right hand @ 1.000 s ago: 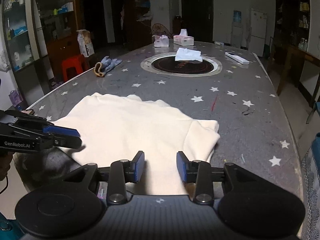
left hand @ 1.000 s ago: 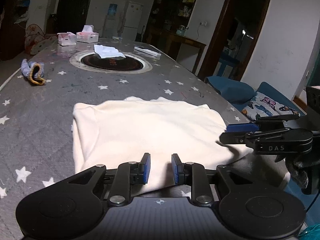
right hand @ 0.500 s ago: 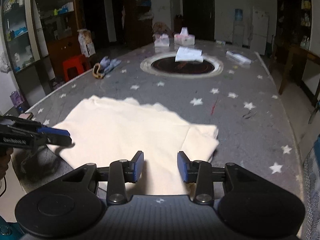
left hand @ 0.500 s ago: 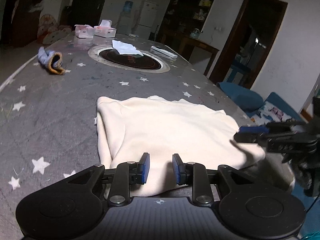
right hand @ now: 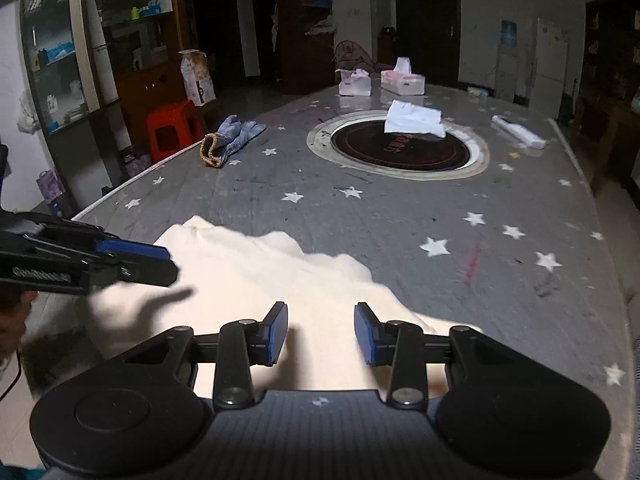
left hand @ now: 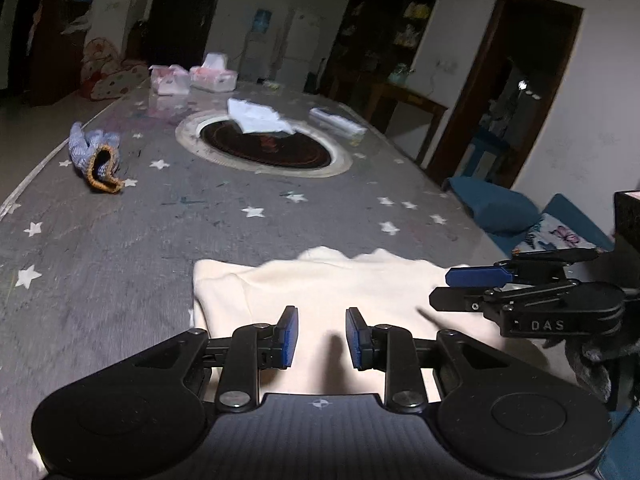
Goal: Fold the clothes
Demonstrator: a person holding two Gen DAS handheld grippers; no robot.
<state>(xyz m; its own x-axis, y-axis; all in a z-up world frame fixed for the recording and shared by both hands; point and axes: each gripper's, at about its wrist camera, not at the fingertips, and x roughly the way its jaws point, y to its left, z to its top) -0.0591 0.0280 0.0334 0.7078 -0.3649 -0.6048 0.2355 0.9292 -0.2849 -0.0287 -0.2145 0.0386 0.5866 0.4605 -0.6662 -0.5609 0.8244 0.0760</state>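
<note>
Garment: a cream garment [left hand: 332, 292] lay folded flat at the near edge of the star-patterned table [left hand: 160, 232].
Left gripper [left hand: 322, 338]: jaws stood apart with nothing between them, above the garment's near part.
Right gripper [right hand: 321, 334]: jaws stood wide and empty, over the garment's near right part.
Background: a blue glove [right hand: 232, 138] lay well apart, farther along the table.

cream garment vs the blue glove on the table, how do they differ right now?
The cream garment lies spread flat at the near table edge, under both grippers; the blue glove lies crumpled farther back, near the table's left edge. The garment is plain cream and much bigger; the glove is blue knit with an orange-brown cuff. Both rest on the star-print table, and neither is gripped.
</note>
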